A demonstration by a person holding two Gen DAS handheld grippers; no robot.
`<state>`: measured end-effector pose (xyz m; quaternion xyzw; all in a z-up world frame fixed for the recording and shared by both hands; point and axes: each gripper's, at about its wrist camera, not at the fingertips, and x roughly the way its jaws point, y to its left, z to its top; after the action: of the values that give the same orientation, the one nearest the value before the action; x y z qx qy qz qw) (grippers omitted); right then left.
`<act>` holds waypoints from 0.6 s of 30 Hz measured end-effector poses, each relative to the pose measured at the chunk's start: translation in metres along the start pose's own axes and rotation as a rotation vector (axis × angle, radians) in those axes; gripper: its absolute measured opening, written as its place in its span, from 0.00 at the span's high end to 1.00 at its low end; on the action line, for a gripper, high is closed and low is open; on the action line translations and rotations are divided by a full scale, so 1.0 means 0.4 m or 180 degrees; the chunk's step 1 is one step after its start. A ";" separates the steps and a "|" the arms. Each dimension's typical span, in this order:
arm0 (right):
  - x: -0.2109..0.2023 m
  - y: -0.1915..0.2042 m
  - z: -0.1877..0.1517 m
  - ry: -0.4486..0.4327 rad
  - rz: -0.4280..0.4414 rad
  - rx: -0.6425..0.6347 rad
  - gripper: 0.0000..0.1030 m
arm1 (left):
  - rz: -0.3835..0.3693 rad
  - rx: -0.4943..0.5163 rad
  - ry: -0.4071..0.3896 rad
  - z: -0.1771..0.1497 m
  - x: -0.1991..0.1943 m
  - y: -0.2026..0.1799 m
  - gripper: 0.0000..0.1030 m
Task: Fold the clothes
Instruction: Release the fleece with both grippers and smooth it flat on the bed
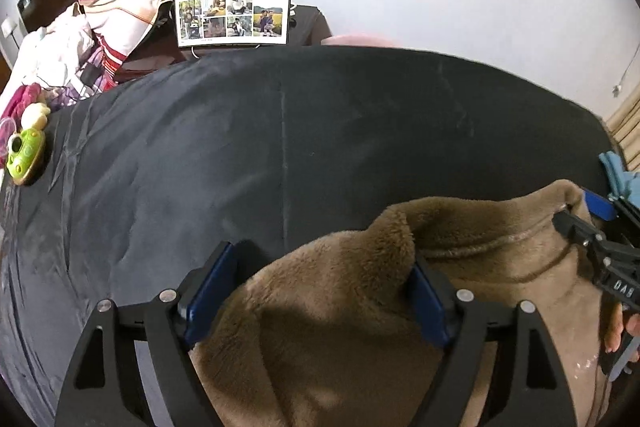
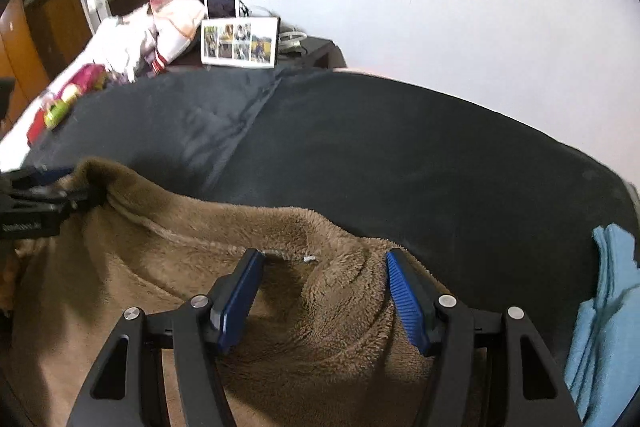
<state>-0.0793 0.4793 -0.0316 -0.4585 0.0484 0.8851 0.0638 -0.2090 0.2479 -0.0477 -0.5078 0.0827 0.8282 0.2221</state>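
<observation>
I am holding both jaws apart over the brown fleece garment [image 1: 360,267]; left gripper [image 1: 320,291], right gripper [image 2: 320,291]; closing shallow, they risk pinching pile only and slipping.

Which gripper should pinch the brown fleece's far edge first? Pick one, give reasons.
Right, probably. The right gripper stands open with the brown fleece's far edge right between its fingertips; the left gripper straddles a bunched corner, one finger over the dark blanket.
</observation>
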 end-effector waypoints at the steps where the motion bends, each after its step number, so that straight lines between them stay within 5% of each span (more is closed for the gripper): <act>1: -0.019 -0.008 0.005 -0.0048 0.0022 0.0031 0.37 | -0.0034 -0.0033 -0.0034 0.000 -0.013 0.009 0.17; 5: -0.085 -0.023 0.028 -0.0152 -0.0243 -0.0150 0.37 | -0.0124 -0.0091 -0.0192 -0.005 -0.077 0.026 0.17; 10: -0.057 -0.033 0.014 0.0124 -0.0665 -0.0476 0.37 | 0.0078 0.0232 -0.0273 -0.024 -0.108 0.008 0.17; 18: 0.009 -0.040 0.030 0.0160 -0.0827 -0.0383 0.37 | 0.0386 0.0515 -0.0066 -0.045 -0.006 -0.039 0.17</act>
<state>-0.0886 0.4970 -0.0280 -0.4859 -0.0630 0.8589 0.1490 -0.1864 0.2542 -0.0528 -0.4737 0.1776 0.8359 0.2128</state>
